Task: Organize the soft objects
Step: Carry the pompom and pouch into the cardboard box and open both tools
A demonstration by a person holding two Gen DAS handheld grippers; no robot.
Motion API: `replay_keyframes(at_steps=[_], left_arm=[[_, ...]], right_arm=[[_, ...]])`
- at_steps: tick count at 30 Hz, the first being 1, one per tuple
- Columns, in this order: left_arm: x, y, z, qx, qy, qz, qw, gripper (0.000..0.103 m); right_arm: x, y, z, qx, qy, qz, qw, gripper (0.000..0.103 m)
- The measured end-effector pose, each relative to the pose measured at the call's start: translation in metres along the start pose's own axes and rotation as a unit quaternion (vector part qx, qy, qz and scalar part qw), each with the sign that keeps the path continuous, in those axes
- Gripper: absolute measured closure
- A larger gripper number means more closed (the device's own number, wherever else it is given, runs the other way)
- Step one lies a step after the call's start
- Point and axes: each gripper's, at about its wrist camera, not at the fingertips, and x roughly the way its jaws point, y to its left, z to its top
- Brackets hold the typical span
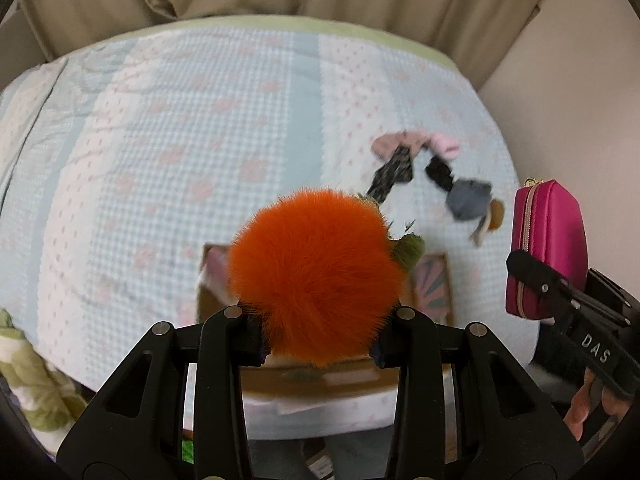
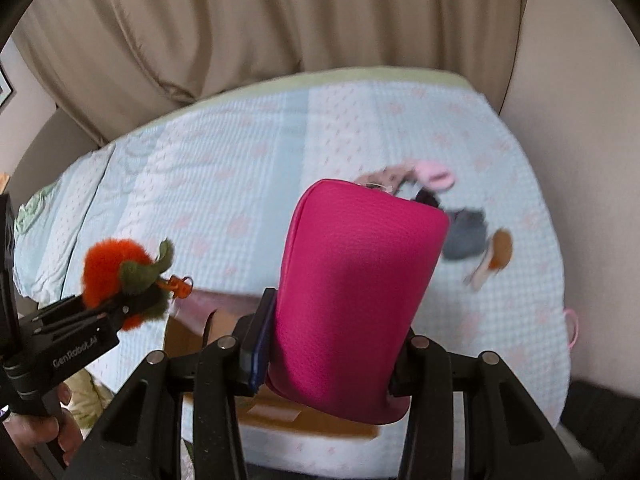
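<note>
The left gripper (image 1: 320, 344) has its fingers clenched on an orange pompom (image 1: 316, 276), a fluffy ball with an olive-green felt leaf and a small orange clip at its far side. The right gripper (image 2: 332, 364) has its fingers clamped on the lower end of a pink pouch (image 2: 356, 296), whose long axis runs forward and up, away from the fingers; its zipped edge shows in the left wrist view.

Both are held in the air above the near edge of the bed (image 1: 160, 152). Just below and ahead of the fingers lies an open cardboard box (image 2: 184, 332); the pompom hangs roughly over its opening, so the left hand looks the nearer of the two, with the pouch over the box's right part. If the box is where these things go, the coming move is a short lowering, not a reach.

Farther off, toward the right side of the bed, a loose scatter of small cloth items (image 1: 436, 176) waits, well apart from both grippers. The picture is blurred there, so what each one is cannot be told.
</note>
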Motion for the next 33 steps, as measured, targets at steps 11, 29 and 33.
replay_keyframes(at_steps=[11,29,33], left_arm=[[0.067,0.049,-0.047,0.017,0.070,0.012,0.9973,0.071],[0.183,0.037,-0.085,0.064,0.151,0.054,0.9850,0.070],[0.181,0.031,-0.087,0.091,0.141,0.067,0.9835,0.007]], right_arm=[[0.066,0.033,-0.056,0.004,0.073,-0.011,0.997,0.063],[0.178,0.006,-0.079,0.016,0.181,0.015,0.983,0.063],[0.193,0.008,-0.076,0.014,0.208,0.010,0.978,0.052]])
